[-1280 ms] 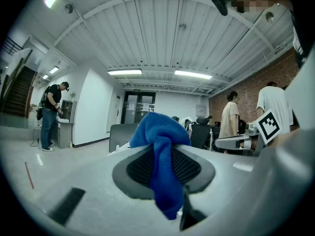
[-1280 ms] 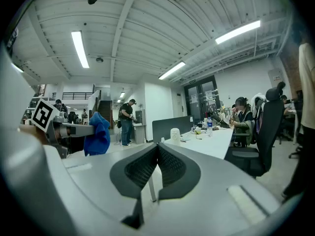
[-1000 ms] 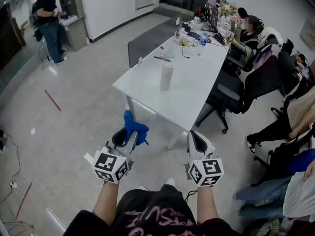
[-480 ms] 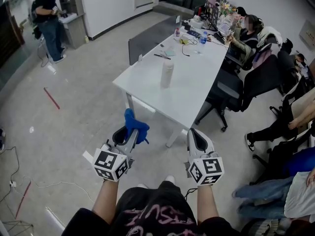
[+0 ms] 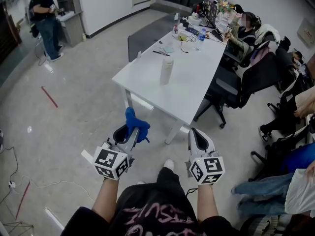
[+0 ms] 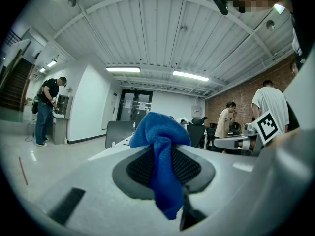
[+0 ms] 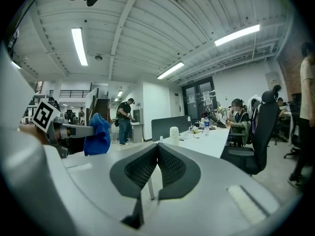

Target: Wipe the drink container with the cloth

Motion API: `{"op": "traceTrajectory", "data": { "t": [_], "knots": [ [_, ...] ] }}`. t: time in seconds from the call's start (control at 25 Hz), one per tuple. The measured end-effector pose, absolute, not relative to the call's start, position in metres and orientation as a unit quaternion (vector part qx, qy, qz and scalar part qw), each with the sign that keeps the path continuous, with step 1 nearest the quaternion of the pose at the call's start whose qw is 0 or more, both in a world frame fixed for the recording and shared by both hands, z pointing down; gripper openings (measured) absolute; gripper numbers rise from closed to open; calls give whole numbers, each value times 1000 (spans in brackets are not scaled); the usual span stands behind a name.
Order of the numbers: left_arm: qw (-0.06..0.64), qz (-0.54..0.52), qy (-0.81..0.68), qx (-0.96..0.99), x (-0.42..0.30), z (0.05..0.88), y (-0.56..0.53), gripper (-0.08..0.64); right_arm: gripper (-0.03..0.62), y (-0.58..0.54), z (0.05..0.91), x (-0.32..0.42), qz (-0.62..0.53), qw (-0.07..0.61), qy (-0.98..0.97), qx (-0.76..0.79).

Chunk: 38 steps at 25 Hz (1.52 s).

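A tall white drink container (image 5: 166,71) stands upright near the front end of a long white table (image 5: 192,90); the right gripper view shows the container (image 7: 173,134) small and far ahead. My left gripper (image 5: 129,132) is shut on a blue cloth (image 5: 135,126), which bunches above the jaws and hangs down between them (image 6: 162,166). My right gripper (image 5: 195,133) is shut with nothing in it, its pads (image 7: 156,167) touching. Both grippers hang over the floor, well short of the table.
Office chairs (image 5: 231,87) line the table's right side, where seated people (image 5: 246,26) work. Bottles, cables and papers (image 5: 189,33) crowd the table's far end. A standing person (image 5: 43,18) is at a counter far left. A cable (image 5: 15,181) lies on the floor.
The table and container have slid slightly in the head view as the person steps forward. Both grippers keep their pose; the cloth stays held.
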<state>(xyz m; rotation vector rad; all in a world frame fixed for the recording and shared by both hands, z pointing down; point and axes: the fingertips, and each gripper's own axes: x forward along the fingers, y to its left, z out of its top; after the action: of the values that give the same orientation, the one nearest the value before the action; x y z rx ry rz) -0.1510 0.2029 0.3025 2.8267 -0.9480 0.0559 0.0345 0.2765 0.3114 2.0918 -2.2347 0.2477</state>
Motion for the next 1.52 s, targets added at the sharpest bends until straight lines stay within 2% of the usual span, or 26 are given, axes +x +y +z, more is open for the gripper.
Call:
{"op": "traceTrajectory", "data": {
  "t": [0.76,1.52],
  "knots": [
    [82,25,-314,945,-140,308,176,89,-3,246,317,46,87,30,-725,683],
    [97,62,-319,941,-86,337,65,89,2,130,346,103,122,24,-727,675]
  ]
}}
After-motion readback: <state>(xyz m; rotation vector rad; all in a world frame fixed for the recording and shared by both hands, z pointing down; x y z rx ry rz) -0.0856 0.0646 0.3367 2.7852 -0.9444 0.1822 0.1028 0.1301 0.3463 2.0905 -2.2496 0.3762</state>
